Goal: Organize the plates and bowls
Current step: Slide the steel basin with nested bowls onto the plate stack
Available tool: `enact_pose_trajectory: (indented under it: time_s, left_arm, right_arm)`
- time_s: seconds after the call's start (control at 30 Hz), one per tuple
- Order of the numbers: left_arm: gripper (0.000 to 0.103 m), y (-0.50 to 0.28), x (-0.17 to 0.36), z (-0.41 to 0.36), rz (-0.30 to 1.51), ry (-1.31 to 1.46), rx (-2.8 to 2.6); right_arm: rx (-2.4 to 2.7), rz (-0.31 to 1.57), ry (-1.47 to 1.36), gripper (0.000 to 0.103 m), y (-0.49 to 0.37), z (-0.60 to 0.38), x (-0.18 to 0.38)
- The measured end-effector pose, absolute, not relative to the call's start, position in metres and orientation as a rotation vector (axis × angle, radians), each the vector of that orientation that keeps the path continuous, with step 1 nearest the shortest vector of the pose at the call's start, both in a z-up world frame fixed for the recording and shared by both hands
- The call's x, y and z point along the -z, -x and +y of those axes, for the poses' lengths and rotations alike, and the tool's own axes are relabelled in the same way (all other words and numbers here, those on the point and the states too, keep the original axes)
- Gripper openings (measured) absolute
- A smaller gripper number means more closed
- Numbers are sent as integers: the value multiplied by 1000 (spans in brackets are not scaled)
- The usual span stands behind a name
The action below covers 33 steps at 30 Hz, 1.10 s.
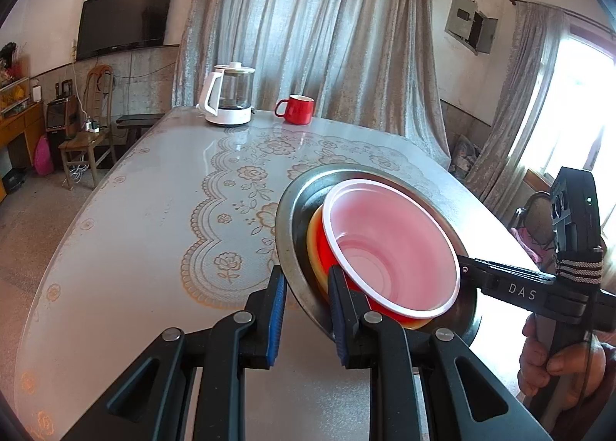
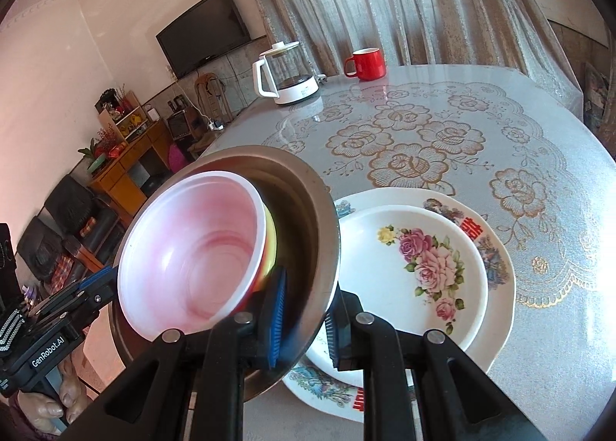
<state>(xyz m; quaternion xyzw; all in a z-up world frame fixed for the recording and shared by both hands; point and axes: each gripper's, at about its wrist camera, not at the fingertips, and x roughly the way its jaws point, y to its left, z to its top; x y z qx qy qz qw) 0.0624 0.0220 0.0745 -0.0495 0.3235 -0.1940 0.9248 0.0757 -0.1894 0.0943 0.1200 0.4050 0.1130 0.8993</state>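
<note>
A steel bowl (image 1: pixel 296 206) holds a yellow bowl (image 1: pixel 313 237) and a red bowl with a white-pink inside (image 1: pixel 389 244). It is lifted and tilted above the table. My left gripper (image 1: pixel 306 310) is shut on its near rim, one finger inside, one outside. My right gripper (image 2: pixel 304 317) is shut on the opposite rim of the steel bowl (image 2: pixel 312 210) and shows in the left wrist view (image 1: pixel 466 267). The stacked red bowl (image 2: pixel 192 248) sits inside. Two stacked floral plates (image 2: pixel 423 260) lie on the table just right of the bowl.
A floral tablecloth covers the table (image 1: pixel 154 210). A glass kettle on a white base (image 1: pixel 229 94) and a red mug (image 1: pixel 296 109) stand at the far edge. A wooden chair (image 1: pixel 88 140) stands left of the table. Curtains hang behind.
</note>
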Motion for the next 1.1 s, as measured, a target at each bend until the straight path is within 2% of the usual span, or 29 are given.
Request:
enact_pose_trajectory:
  time_s: [0.37,0.8,1.1]
  left_arm:
    - [21,-96,-86,-36,714,116,553]
    - [21,-114,-38,-64,859,71,536]
    - [21,-110,-35,-66,842,41,518]
  right_arm:
    - [-75,788,-293,18,-63,-247,-114]
    - [1,894,-328,18,-66,-273,-76]
    - [24,915,-297,21,-68,-271,-70]
